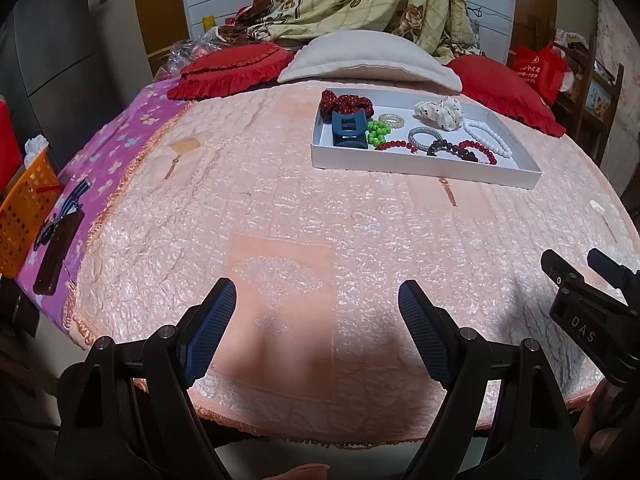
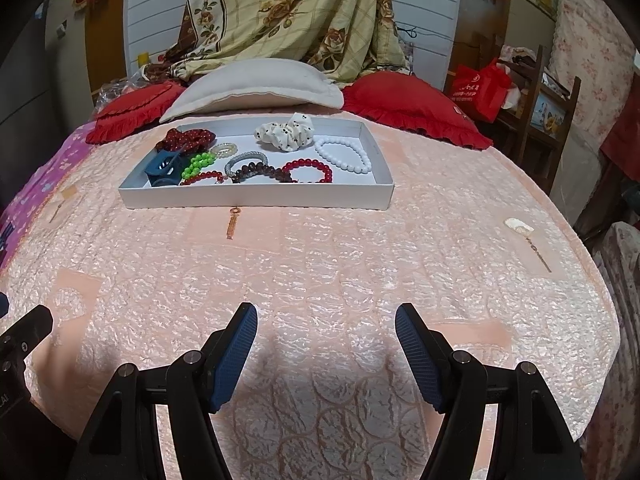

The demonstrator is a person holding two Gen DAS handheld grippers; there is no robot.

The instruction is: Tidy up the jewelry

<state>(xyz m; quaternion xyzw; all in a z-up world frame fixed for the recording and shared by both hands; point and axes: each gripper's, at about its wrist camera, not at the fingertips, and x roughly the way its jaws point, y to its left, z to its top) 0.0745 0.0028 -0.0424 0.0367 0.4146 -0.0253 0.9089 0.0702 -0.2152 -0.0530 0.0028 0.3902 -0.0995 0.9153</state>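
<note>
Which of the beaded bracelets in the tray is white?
The white bead bracelet at the tray's right end, beside the spotted white scrunchie. The other beaded ones are red, dark or green.

I see bare bedspread across the lower and middle frame, open up to the tray's near wall at upper centre.

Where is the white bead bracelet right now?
The white bead bracelet lies inside the white tray at its right end, beside the red bead bracelet and just in front of the white spotted scrunchie.
</note>
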